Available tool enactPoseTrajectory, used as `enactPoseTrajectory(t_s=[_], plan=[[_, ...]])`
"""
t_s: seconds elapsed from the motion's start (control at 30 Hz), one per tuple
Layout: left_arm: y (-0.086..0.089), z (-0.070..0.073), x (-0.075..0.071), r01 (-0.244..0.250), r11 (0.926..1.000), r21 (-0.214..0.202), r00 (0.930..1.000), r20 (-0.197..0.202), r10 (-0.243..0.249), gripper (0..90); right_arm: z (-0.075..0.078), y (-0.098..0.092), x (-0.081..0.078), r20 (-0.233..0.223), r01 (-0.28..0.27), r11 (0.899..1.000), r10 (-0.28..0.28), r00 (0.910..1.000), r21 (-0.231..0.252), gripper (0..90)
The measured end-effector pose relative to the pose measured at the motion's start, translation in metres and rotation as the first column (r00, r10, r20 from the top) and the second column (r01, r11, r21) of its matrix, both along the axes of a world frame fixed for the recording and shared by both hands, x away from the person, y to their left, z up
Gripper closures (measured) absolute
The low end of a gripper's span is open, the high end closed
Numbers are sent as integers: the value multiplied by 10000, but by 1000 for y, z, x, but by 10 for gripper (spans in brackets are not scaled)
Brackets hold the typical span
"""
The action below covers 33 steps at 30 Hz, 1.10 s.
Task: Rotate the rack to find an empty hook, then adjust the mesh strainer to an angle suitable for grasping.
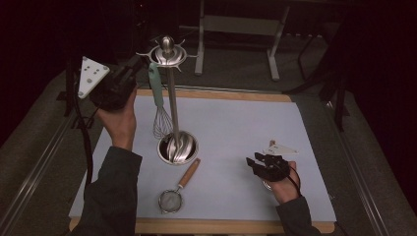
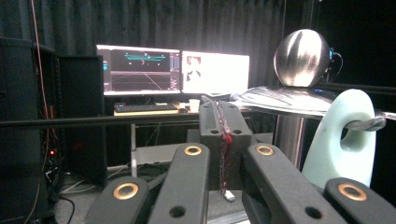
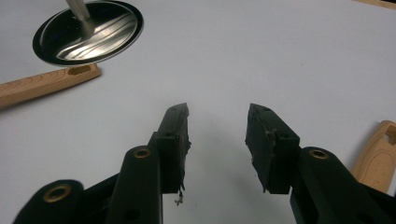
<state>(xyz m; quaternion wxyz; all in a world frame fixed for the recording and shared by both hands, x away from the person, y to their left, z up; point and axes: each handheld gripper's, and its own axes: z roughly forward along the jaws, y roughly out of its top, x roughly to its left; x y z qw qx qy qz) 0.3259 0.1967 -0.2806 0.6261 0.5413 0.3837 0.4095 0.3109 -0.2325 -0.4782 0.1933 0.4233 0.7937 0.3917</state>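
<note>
A steel utensil stand rises from the mat, with a ball top above its hooks. A whisk with a mint handle hangs from one hook, and the handle's loop sits over that hook. My left gripper is held high just left of the handle, apart from it. Its jaws are shut with nothing between them. My right gripper rests low at the right of the mat. In its own view it is open over bare mat.
A small strainer with a wooden handle lies in front of the stand's base. Another wooden handle lies beside my right gripper. The pale blue mat covers a wooden board. Monitors stand far behind.
</note>
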Motion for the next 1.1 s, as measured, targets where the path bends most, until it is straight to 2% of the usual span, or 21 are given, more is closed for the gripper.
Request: enactPoseTrajectory(t_s=[0.2, 0.3, 0.4, 0.63, 0.8, 1.03, 1.1], plan=[[2, -2, -3, -72, 9999, 72, 10000, -22, 72, 896, 0, 0, 0, 9, 20, 10000, -20, 10000, -34, 584], [3, -5, -6, -123, 9996, 273, 9999, -38, 124, 895, 1, 0, -1, 29, 6, 10000, -6, 10000, -40, 583], [5, -11, -8, -196, 9990, 411, 9997, -156, 203, 893, 1, 0, -1, 32, -5, 10000, 5, 10000, -21, 582], [14, -29, -12, -318, 9986, 433, 9984, -462, 338, 873, 0, 7, -3, 29, -186, 9998, 187, 9998, -71, 579], [21, -39, -16, -441, 9986, 301, 9968, -654, 460, 865, -2, 13, -4, -13, -380, 9992, 380, 9993, -125, 576], [31, -70, -18, -707, 9972, 262, 9891, -1275, 735, 846, -5, 30, -7, -143, -885, 9960, 883, 9960, -148, 559], [32, -79, -19, -830, 9959, 372, 9860, -1421, 875, 828, -6, 35, -9, -193, -1014, 9947, 1012, 9947, -141, 548]])
